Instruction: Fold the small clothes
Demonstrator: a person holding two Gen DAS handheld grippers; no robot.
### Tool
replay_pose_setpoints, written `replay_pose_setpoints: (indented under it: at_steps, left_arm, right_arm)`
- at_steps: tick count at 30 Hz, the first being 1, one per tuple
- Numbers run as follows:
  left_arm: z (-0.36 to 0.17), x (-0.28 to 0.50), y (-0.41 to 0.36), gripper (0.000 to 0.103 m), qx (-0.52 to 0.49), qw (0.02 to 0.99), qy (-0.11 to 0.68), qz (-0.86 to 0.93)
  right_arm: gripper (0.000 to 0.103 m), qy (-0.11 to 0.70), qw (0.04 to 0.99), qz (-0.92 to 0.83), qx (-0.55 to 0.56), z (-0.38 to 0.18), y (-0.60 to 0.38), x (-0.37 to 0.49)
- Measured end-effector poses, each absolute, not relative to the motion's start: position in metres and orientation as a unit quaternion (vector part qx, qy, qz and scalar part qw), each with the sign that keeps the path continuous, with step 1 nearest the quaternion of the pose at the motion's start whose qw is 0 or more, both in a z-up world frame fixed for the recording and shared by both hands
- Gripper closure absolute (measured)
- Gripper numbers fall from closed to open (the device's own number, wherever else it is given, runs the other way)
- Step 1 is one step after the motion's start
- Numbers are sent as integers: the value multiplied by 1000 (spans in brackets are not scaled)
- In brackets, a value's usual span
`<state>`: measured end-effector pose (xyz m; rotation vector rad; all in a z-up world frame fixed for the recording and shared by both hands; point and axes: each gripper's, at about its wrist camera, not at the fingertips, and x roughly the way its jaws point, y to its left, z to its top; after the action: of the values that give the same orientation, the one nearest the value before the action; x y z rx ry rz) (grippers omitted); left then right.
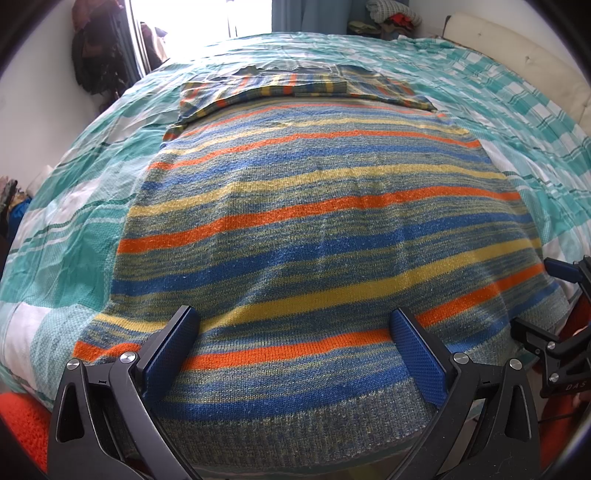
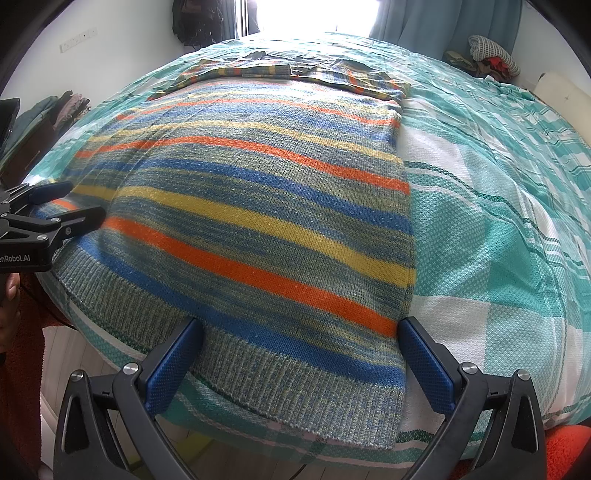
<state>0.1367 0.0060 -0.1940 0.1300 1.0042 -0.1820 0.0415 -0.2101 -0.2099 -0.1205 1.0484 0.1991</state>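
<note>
A striped knit sweater (image 1: 314,221) in blue, orange, yellow and grey-green lies flat on the bed, ribbed hem toward me, its sleeves folded across the far end. It also shows in the right wrist view (image 2: 258,206). My left gripper (image 1: 295,332) is open, its fingers spread above the hem's left part. My right gripper (image 2: 301,343) is open above the hem's right corner. The right gripper shows at the right edge of the left wrist view (image 1: 554,295). The left gripper shows at the left edge of the right wrist view (image 2: 70,203).
The bed wears a teal and white checked sheet (image 2: 498,221). A bright window (image 1: 240,14) with curtains is at the far side. Piled clothes (image 2: 491,55) sit at the far right. Dark clothes (image 1: 96,55) hang at the left wall. A headboard cushion (image 1: 517,48) lies right.
</note>
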Motion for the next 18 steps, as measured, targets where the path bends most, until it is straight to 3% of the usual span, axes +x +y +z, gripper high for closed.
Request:
replay_pose_setpoints:
  at_steps: [18]
  left_arm:
    - [-195,137,5,0,68,868,483,-91]
  right_arm:
    - [0,498,860,90,-63,-211,-209,41]
